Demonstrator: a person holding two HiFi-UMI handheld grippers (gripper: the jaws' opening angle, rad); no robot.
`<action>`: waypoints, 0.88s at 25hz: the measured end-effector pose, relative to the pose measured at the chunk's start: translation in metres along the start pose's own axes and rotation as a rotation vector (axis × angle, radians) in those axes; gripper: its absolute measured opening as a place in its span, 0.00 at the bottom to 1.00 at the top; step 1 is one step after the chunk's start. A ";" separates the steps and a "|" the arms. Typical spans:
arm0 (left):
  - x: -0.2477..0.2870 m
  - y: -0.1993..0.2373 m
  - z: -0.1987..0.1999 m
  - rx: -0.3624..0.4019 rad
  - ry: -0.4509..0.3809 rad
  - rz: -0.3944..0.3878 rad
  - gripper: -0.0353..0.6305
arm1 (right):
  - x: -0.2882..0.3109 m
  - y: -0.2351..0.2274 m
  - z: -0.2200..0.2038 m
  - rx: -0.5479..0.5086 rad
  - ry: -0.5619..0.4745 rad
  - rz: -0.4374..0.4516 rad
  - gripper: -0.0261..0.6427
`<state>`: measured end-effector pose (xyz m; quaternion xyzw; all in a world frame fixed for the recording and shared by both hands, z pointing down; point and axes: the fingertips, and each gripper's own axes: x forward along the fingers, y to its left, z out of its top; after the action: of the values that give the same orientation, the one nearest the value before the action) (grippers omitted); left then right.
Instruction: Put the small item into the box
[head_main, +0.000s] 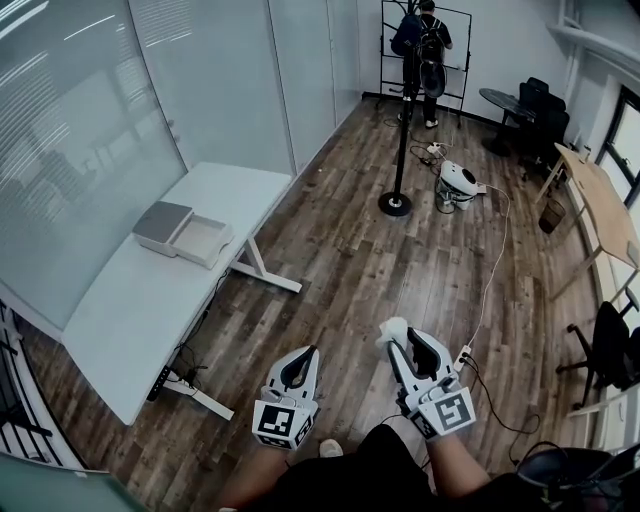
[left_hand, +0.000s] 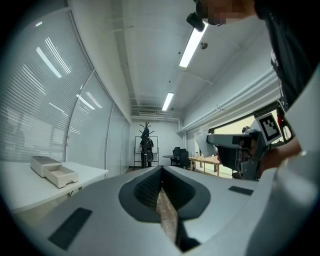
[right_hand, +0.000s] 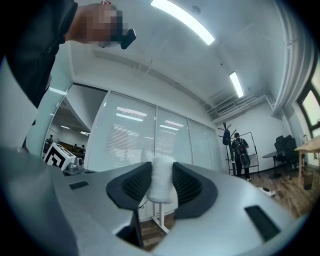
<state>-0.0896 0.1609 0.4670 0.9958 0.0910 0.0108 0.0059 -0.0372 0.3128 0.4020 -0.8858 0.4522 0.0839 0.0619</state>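
The small item (head_main: 392, 331) is a white fluffy lump, and my right gripper (head_main: 398, 342) is shut on it, over the wooden floor. In the right gripper view the item (right_hand: 161, 176) is pressed between both dark pads of that gripper (right_hand: 161, 184). My left gripper (head_main: 303, 362) hangs beside it, shut and holding nothing; in its own view the jaws of the left gripper (left_hand: 161, 189) meet. The box (head_main: 186, 233) lies on the white table (head_main: 140, 310) at the far left, with a grey lid and an open white tray, well away from both grippers. It also shows as the box (left_hand: 53, 171) in the left gripper view.
A black pole stand (head_main: 397, 170) rises from the floor ahead. A white round device (head_main: 458, 180) and a cable lie beyond it. A person (head_main: 425, 45) stands at a rack at the back. A wooden table (head_main: 600, 205) and dark chairs line the right side. Glass walls run along the left.
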 end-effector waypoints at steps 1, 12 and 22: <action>-0.001 0.004 -0.001 0.002 0.001 -0.002 0.07 | 0.003 0.003 -0.002 0.001 0.001 0.007 0.25; 0.039 0.048 -0.008 -0.006 0.017 0.019 0.07 | 0.065 -0.018 -0.011 -0.001 -0.014 0.033 0.25; 0.105 0.095 0.003 0.004 0.011 0.100 0.07 | 0.141 -0.068 -0.028 0.022 0.013 0.126 0.25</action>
<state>0.0306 0.0870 0.4672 0.9990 0.0412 0.0163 0.0029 0.1022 0.2358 0.4029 -0.8554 0.5083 0.0771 0.0635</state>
